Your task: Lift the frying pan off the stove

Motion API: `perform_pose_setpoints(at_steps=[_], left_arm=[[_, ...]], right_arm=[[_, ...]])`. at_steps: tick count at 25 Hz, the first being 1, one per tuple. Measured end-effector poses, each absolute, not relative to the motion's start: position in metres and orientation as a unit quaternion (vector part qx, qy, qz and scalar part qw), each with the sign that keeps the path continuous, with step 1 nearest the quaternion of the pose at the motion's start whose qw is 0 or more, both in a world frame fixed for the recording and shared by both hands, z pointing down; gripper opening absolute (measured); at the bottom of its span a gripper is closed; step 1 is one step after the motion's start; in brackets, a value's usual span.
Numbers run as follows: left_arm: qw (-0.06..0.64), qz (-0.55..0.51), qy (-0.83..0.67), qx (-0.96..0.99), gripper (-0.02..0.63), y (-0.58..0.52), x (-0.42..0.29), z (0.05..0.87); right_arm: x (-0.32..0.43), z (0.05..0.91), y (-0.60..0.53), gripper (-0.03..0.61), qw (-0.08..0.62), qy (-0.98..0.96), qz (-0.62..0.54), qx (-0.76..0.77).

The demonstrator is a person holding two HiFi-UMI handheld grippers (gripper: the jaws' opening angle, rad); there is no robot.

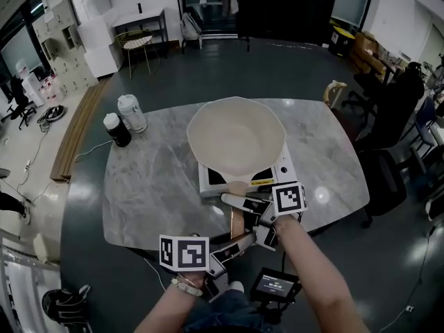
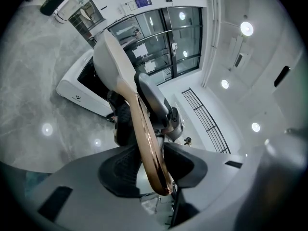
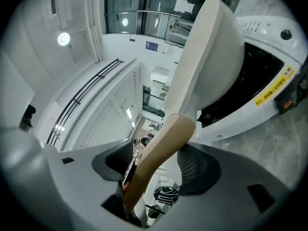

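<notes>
A cream frying pan [image 1: 236, 137] sits on the white induction stove [image 1: 284, 168] on the marble table [image 1: 152, 186]. Its wooden handle [image 1: 238, 188] points toward me. My left gripper [image 1: 237, 243] is shut on the handle's end [image 2: 144, 138], which runs edge-on between its pads. My right gripper [image 1: 243, 210] is further up the handle, closer to the pan. In the right gripper view the handle [image 3: 154, 162] passes between the jaws, which stand wide and open, with a gap at the left pad [image 3: 118, 160]. The pan [image 3: 211, 57] and the stove [image 3: 269, 95] lie ahead.
A black bottle with a white cap [image 1: 116, 129] and a white jar [image 1: 132, 113] stand at the table's left back. A dark office chair [image 1: 395, 116] is to the right. A small screen device [image 1: 274, 286] hangs below my hands.
</notes>
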State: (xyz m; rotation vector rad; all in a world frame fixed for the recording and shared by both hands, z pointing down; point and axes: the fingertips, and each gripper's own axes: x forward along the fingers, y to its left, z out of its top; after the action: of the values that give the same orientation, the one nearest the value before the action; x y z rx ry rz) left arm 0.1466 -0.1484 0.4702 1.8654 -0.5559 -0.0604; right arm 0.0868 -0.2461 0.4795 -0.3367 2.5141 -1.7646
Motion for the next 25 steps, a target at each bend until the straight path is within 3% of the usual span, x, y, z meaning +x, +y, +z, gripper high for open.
perform_pose_setpoints(at_steps=[11, 25], left_arm=[[0.554, -0.005, -0.212, 0.805, 0.156, -0.148, 0.117, 0.472], [0.545, 0.045, -0.177, 0.818, 0.161, -0.146, 0.096, 0.475]], right_arm=[[0.065, 0.487, -0.255, 0.278, 0.003, 0.811, -0.579, -0.087], [0.054, 0.486, -0.259, 0.236, 0.043, 0.764, -0.640, -0.070]])
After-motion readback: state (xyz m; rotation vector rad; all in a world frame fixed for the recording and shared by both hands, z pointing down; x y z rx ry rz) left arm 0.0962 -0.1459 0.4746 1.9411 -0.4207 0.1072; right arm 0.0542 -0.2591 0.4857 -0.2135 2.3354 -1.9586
